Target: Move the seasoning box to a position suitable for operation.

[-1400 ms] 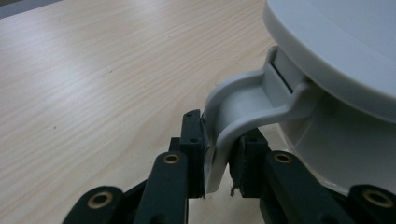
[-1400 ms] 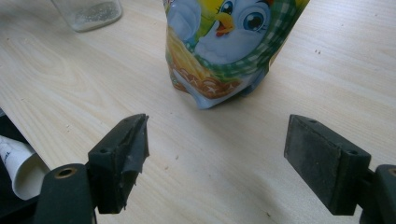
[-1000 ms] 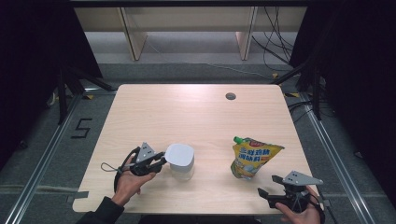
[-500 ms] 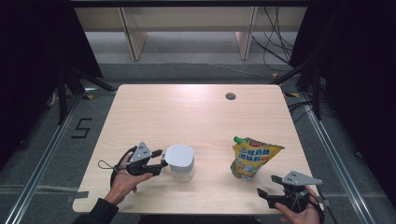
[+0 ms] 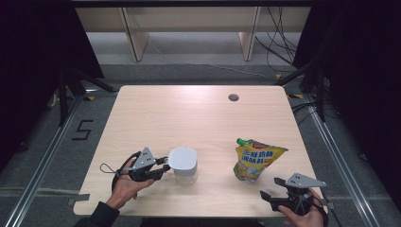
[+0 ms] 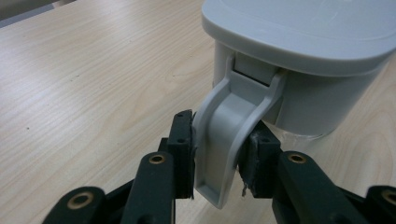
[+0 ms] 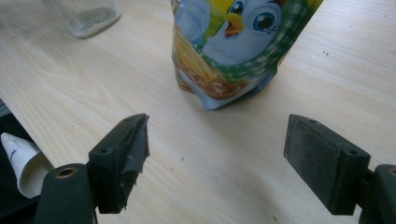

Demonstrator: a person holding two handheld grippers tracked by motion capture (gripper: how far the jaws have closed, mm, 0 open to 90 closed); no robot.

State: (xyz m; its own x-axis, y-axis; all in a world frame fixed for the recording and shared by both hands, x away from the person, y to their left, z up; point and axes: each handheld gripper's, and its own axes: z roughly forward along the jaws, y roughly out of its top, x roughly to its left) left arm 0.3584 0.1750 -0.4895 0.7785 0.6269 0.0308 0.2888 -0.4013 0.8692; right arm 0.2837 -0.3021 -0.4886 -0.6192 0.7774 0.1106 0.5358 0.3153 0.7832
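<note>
A white box (image 5: 183, 163) stood on the worktop (image 5: 189, 113), near the front edge and a bit left of the middle. It had a flat lid (image 6: 308, 32) and a grey clip (image 6: 229, 135) that hung down its side. The left gripper (image 5: 158, 171) sat just left of the box. Its jaws had just been closing, and in the left gripper view they pressed on the clip from both sides. A hand (image 5: 126, 185) held that gripper from the near side.

A yellow pouch (image 5: 255, 158) with a green cap stood to the right of the box, well apart from it. The right gripper (image 5: 272, 196) was at the near right corner, close to the pouch but not touching it. Its jaws were wide apart with nothing between them.
</note>
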